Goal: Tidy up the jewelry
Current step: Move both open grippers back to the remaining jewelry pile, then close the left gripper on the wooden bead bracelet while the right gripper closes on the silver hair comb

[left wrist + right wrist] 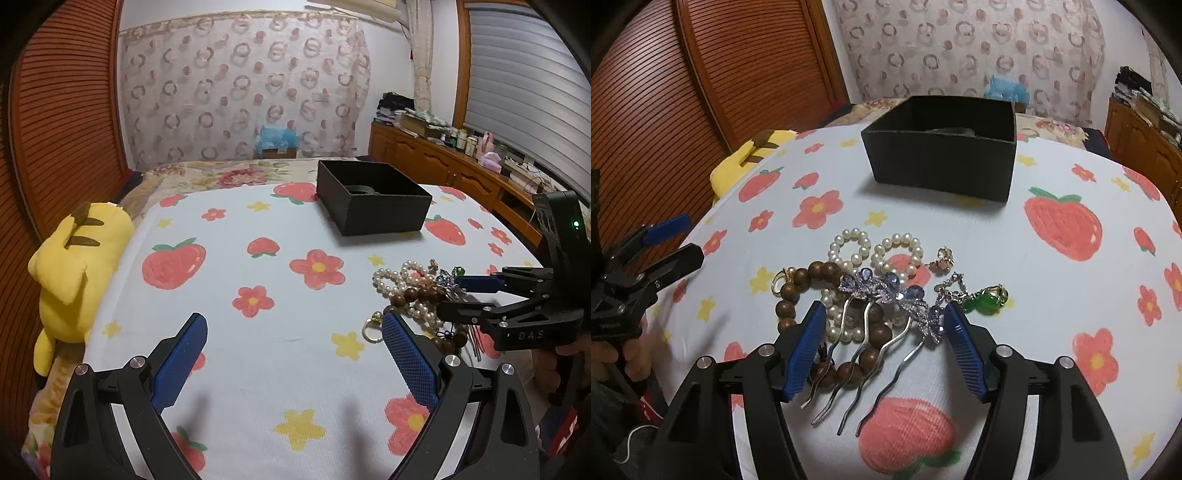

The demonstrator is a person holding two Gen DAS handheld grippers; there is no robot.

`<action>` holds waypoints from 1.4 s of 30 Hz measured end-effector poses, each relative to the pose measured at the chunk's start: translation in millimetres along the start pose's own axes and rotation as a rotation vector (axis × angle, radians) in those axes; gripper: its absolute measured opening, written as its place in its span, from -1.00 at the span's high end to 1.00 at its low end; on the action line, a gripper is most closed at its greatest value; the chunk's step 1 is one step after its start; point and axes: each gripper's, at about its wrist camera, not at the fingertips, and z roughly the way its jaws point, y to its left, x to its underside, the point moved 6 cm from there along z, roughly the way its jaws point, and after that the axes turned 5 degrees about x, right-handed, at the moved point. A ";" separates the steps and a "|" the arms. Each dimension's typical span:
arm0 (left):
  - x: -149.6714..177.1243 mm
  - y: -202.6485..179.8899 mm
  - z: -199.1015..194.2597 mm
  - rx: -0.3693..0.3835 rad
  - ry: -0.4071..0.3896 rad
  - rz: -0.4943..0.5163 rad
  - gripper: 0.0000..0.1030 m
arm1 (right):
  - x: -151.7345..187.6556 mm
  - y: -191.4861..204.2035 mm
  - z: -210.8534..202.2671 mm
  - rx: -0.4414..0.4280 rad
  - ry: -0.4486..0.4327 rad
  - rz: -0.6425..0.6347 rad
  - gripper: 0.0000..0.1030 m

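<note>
While my right gripper (884,325) hangs spread wide around the blue-jewelled hair comb (886,295), my left gripper (291,336) gapes empty over the strawberry blanket (258,369). Wooden beads (827,273) and pearls (849,243) lie tangled beyond, the black box (942,158) farther back.

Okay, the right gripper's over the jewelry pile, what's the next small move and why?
Probably ease the right gripper down and close on the hair comb. Its jaws stand open on either side of the comb, which lies on top of the wooden bead bracelet and pearls. The black box waits open beyond, and the left gripper is open over bare cloth.
</note>
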 end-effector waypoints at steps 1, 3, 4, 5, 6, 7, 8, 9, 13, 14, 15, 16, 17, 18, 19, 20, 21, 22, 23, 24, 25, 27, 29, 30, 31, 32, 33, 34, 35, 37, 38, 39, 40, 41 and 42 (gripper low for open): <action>0.4 -1.4 0.0 0.003 0.001 0.003 -0.79 | 0.1 1.2 0.8 0.006 -0.001 -0.006 -0.36; 0.6 -3.7 0.2 0.004 0.002 0.008 -0.79 | 0.8 2.6 1.3 0.022 -0.002 -0.029 -0.35; 0.7 -5.1 0.5 0.005 0.003 0.010 -0.79 | 1.4 3.8 1.7 0.043 -0.003 -0.047 -0.24; 0.8 -6.0 0.8 0.006 0.004 0.011 -0.79 | 1.8 4.6 1.8 0.053 -0.004 -0.060 -0.20; 1.2 -7.1 1.6 0.007 0.006 0.010 -0.79 | 2.2 5.3 0.9 0.045 -0.003 -0.068 -0.20; 1.4 -7.8 2.9 0.009 0.009 0.010 -0.79 | 2.8 5.3 0.1 0.035 0.000 -0.071 -0.20; 1.9 -9.3 4.1 0.011 0.013 0.014 -0.79 | 3.6 5.4 -0.7 0.034 -0.001 -0.079 -0.19; 2.3 -11.2 5.4 0.011 0.017 0.022 -0.79 | 4.1 5.3 -1.6 0.037 -0.004 -0.085 -0.19; 2.6 -19.6 12.8 0.022 0.032 0.044 -0.79 | 4.4 0.3 -10.0 0.041 -0.023 -0.083 -0.19; 2.5 -21.5 14.5 0.023 0.035 0.050 -0.79 | 4.4 -1.4 -12.8 0.041 -0.027 -0.080 -0.19; 2.2 -23.6 16.2 0.024 0.038 0.055 -0.78 | 4.2 -4.2 -16.8 0.042 -0.035 -0.076 -0.19; 1.7 -26.0 17.9 0.028 0.041 0.060 -0.78 | 3.9 -6.9 -20.4 0.043 -0.042 -0.074 -0.19; 1.1 -28.3 19.7 0.034 0.044 0.063 -0.78 | 3.8 -9.8 -23.9 0.048 -0.048 -0.074 -0.19; 0.8 -29.9 21.1 0.039 0.046 0.065 -0.78 | 4.3 -12.2 -27.2 0.053 -0.052 -0.074 -0.19; 0.1 -32.3 23.2 0.046 0.050 0.067 -0.78 | 4.9 -15.4 -29.9 0.060 -0.056 -0.075 -0.14; -0.8 -34.3 25.3 0.053 0.054 0.068 -0.78 | 5.8 -18.0 -31.3 0.066 -0.055 -0.076 0.14; -1.7 -37.0 28.2 0.061 0.061 0.072 -0.78 | 7.3 -21.0 -32.5 0.058 -0.049 -0.074 0.24; -2.2 -39.1 30.6 0.065 0.066 0.077 -0.78 | 8.7 -24.4 -33.4 0.061 -0.046 -0.072 0.37; -2.7 -41.4 33.3 0.070 0.072 0.083 -0.78 | 10.3 -28.0 -34.0 0.073 -0.045 -0.071 0.37; -3.0 -43.7 36.3 0.072 0.080 0.090 -0.78 | 12.8 -32.0 -33.4 0.080 -0.039 -0.071 0.37; -3.9 -46.7 40.2 0.076 0.090 0.099 -0.78 | 15.1 -35.2 -32.7 0.078 -0.033 -0.067 0.37; -4.8 -51.4 44.6 0.088 0.098 0.112 -0.78 | 17.6 -39.8 -34.2 0.067 -0.033 -0.052 0.37; -7.0 -56.6 50.7 0.105 0.113 0.128 -0.73 | 20.0 -42.0 -35.9 0.068 -0.035 -0.044 0.37; -7.6 -58.2 53.3 0.113 0.120 0.133 -0.64 | 21.5 -42.2 -36.8 0.063 -0.038 -0.043 0.37; -8.4 -60.0 57.7 0.123 0.137 0.139 -0.47 | 23.2 -42.3 -37.4 0.062 -0.038 -0.044 0.37; -8.4 -60.9 61.3 0.130 0.151 0.143 -0.31 | 24.0 -42.3 -38.2 0.064 -0.038 -0.046 0.37; -8.5 -61.7 64.8 0.139 0.164 0.146 -0.21 | 25.2 -42.4 -39.2 0.072 -0.041 -0.054 0.37; -8.4 -62.9 68.8 0.148 0.179 0.150 -0.08 | 25.7 -43.0 -40.0 0.081 -0.043 -0.059 0.37; -8.0 -64.2 72.5 0.155 0.193 0.157 0.02 | 26.5 -44.6 -41.2 0.086 -0.045 -0.058 0.37; -6.3 -65.9 77.3 0.169 0.215 0.167 0.17 | 27.4 -46.1 -43.6 0.080 -0.045 -0.050 0.37; -5.6 -66.7 79.6 0.177 0.225 0.168 0.25 | 27.0 -45.6 -44.6 0.076 -0.047 -0.048 0.37; -4.8 -67.5 80.6 0.182 0.231 0.169 0.28 | 27.5 -44.8 -46.9 0.068 -0.052 -0.048 0.37; -3.8 -68.9 82.1 0.188 0.238 0.175 0.33 | 27.4 -43.1 -48.4 0.064 -0.054 -0.050 0.37; -3.4 -70.4 82.9 0.186 0.237 0.185 0.35 | 28.1 -41.1 -50.2 0.060 -0.057 -0.055 0.37; -3.2 -71.1 82.9 0.186 0.236 0.191 0.38 | 28.7 -39.1 -51.2 0.059 -0.058 -0.060 0.37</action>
